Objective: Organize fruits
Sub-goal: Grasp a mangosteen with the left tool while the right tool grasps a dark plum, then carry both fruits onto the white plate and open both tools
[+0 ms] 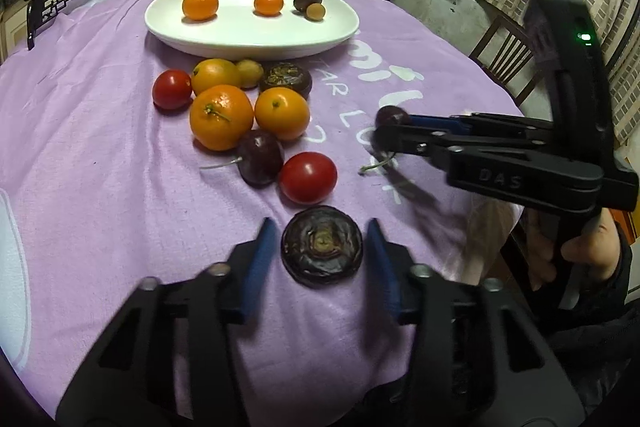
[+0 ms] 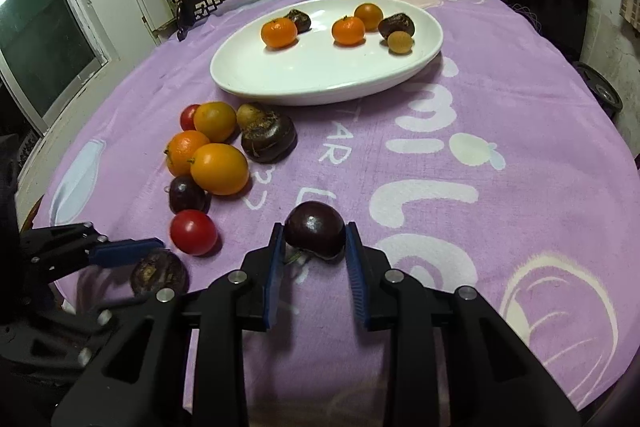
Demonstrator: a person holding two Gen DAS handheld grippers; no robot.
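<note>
Dark cherry [image 2: 315,229] sits on the purple cloth [image 2: 500,99], pinched between right gripper [image 2: 315,255] pads; smooth, soft-skinned, light, so grip its widest part gently. Left gripper [image 1: 322,251] gapes around a water chestnut [image 1: 322,245], untouched.

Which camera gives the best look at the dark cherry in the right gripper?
The right wrist view: the dark cherry sits large and unobstructed between the right gripper fingers. The left wrist view shows only a small part of it, far off, behind the gripper's fingertips.
</note>
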